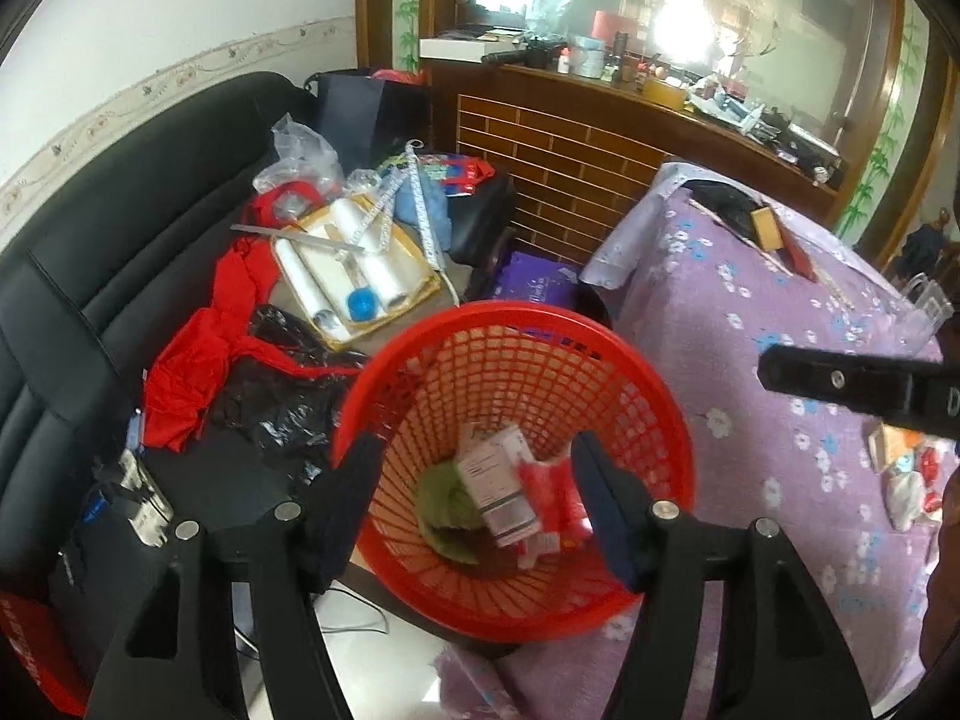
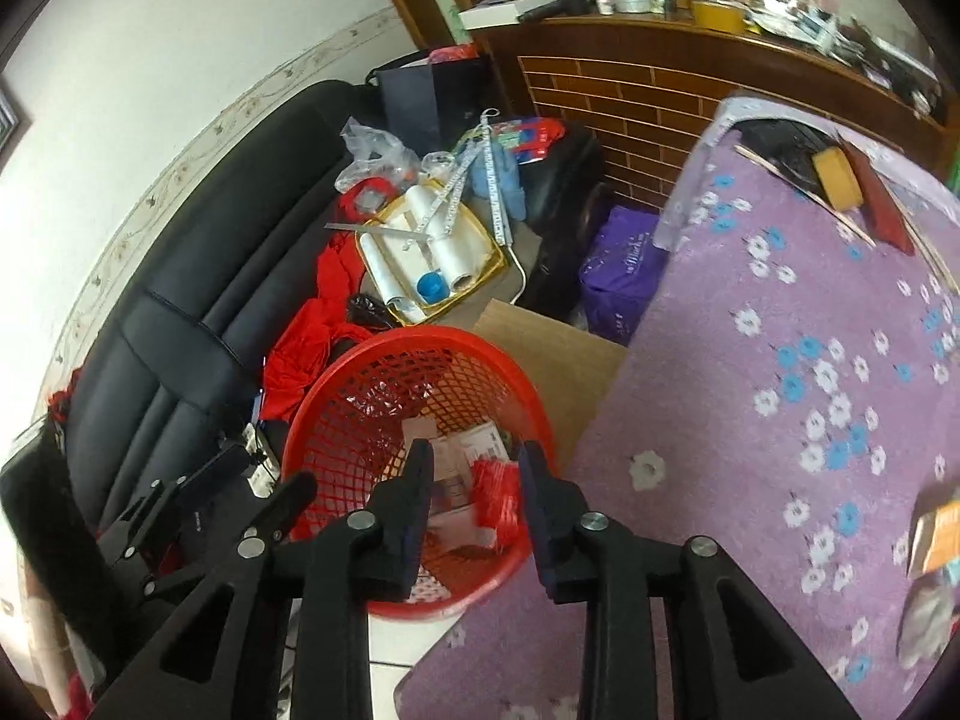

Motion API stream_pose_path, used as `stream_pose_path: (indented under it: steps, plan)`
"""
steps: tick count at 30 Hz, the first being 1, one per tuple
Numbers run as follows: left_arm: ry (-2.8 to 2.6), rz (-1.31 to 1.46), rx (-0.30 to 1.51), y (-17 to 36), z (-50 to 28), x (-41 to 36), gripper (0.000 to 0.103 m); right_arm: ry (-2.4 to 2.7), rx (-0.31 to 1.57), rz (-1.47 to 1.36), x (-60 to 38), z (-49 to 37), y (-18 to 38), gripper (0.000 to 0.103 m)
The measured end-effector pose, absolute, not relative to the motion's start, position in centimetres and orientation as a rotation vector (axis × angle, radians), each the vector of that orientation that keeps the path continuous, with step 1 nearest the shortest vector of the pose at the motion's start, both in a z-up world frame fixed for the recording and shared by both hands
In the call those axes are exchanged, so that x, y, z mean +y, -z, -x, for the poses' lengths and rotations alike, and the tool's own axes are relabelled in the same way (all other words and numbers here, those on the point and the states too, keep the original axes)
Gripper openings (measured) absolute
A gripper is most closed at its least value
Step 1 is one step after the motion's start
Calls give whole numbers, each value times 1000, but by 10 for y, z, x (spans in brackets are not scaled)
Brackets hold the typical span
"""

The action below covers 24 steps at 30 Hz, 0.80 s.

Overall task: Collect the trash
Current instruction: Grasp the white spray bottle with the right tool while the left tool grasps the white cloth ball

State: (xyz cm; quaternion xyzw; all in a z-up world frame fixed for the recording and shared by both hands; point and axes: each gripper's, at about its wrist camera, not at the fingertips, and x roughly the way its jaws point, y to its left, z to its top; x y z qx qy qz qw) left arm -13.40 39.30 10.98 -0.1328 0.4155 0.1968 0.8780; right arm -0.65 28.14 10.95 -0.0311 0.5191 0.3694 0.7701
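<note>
Big picture first: the black sofa (image 1: 108, 276) sprawls off to the left of both tools, piled with clutter, and the purple floral tablecloth (image 2: 780, 390) fills everything to the right. Between them, directly ahead of and below the fingers, sits the red mesh wastebasket (image 1: 660, 414).

Left gripper (image 1: 477, 480) hangs right over the basket mouth, fingers spread wide, nothing between them. Right gripper (image 2: 474, 474) is over the near rim too, also parted and empty as far as I can judge. Down in the basket, beyond the left tool's tips: a white carton (image 1: 498, 480), a red wrapper (image 1: 555, 504) looking blurred, and something green (image 1: 444, 504) at the bottom.

More trash waits well off to the right of both tools, at the table edge: an orange packet (image 2: 939, 531) and crumpled scraps (image 1: 912, 480).

Now the risks. The basket is light, open mesh, standing close against the hanging cloth; a finger catching its rim on the way out could tip it and spill the lot. The two tools are crowded over one opening, so a hasty swing right could knock them together. And that cloth drapes loose: snag it while reaching for the scraps and the sticks and box further beyond could slide.
</note>
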Motion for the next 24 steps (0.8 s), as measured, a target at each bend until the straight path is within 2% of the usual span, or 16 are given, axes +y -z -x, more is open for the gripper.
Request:
stream_pose_path:
  steps: [9,24]
  plan:
    - [-221,172,855,-118,135,308,65,-705,1122,53,179,49,-110,32]
    - [37,18,878,-123,108,141,65,-290,1132,-251,-98,59,-101,32]
